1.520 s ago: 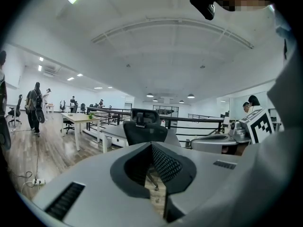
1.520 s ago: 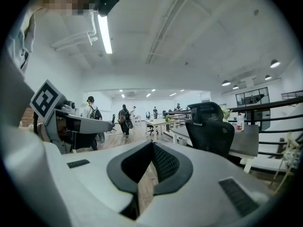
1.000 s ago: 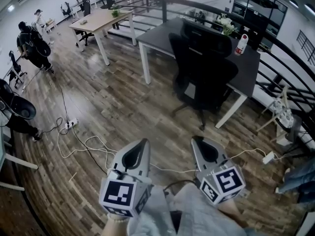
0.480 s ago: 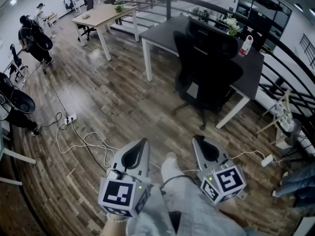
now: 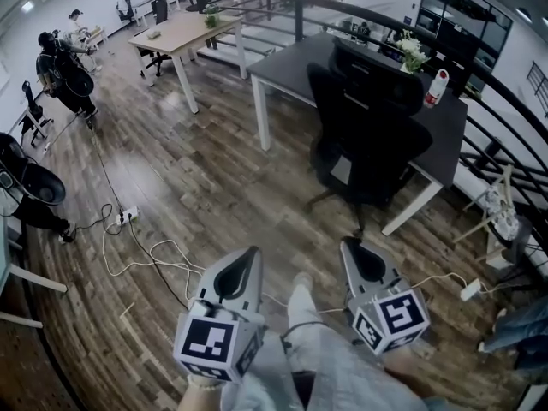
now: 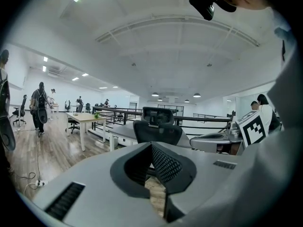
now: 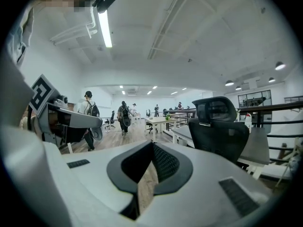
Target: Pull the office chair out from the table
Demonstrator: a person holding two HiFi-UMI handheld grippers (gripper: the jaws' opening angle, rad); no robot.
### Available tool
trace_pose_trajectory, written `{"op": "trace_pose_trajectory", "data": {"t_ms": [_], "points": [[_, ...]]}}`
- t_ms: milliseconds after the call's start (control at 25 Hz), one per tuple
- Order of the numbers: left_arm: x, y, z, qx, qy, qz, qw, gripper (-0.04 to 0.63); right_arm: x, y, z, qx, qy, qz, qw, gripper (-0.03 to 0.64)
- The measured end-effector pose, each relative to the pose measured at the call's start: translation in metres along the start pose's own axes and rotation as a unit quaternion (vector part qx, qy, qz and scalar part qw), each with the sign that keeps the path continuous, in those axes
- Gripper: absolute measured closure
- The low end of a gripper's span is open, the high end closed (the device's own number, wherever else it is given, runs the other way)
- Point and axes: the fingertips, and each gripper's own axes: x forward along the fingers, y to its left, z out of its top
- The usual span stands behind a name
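Observation:
A black high-backed office chair (image 5: 368,135) stands pushed in at the near edge of a dark grey table (image 5: 291,62), its back towards me. My left gripper (image 5: 250,252) and right gripper (image 5: 347,243) are low in the head view, side by side, both well short of the chair and pointing at it. Both are shut with nothing between the jaws. In the left gripper view the chair (image 6: 158,129) rises straight beyond the shut left gripper (image 6: 151,145). In the right gripper view the chair (image 7: 220,131) stands to the right beyond the shut right gripper (image 7: 152,143).
White cables (image 5: 145,251) and a power strip (image 5: 127,217) lie on the wooden floor at left. A bottle (image 5: 437,86) and flowers (image 5: 411,54) stand on the grey table. A curved black railing (image 5: 505,101) runs behind it. A light wooden table (image 5: 184,28) and people (image 5: 64,71) are at far left.
I have stepped towards the chair, which now sits a little lower and nearer in the head view. Both grippers came forward with me, still shut. A foot now shows between them.

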Motion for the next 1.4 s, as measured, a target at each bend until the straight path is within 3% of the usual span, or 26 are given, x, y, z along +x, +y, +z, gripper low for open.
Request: {"op": "trace_pose_trajectory", "data": {"t_ms": [640,1240,1400], "points": [[0.144,0.026,0.035,0.004,-0.001,-0.027,0.9996,0.583,0.086,-0.124,0.016,-0.007,0.012,-0.056,0.998,0.614],[0.287,0.024,0.081,0.02,0.006,-0.093,0.9955,0.583,0.149,-0.25,0.041,-0.005,0.014,-0.139,0.99,0.614],[0.313,0.016,0.086,0.034,0.034,-0.111,0.9927,0.583,0.154,-0.274,0.045,-0.004,0.014,-0.155,0.988,0.614]]}}
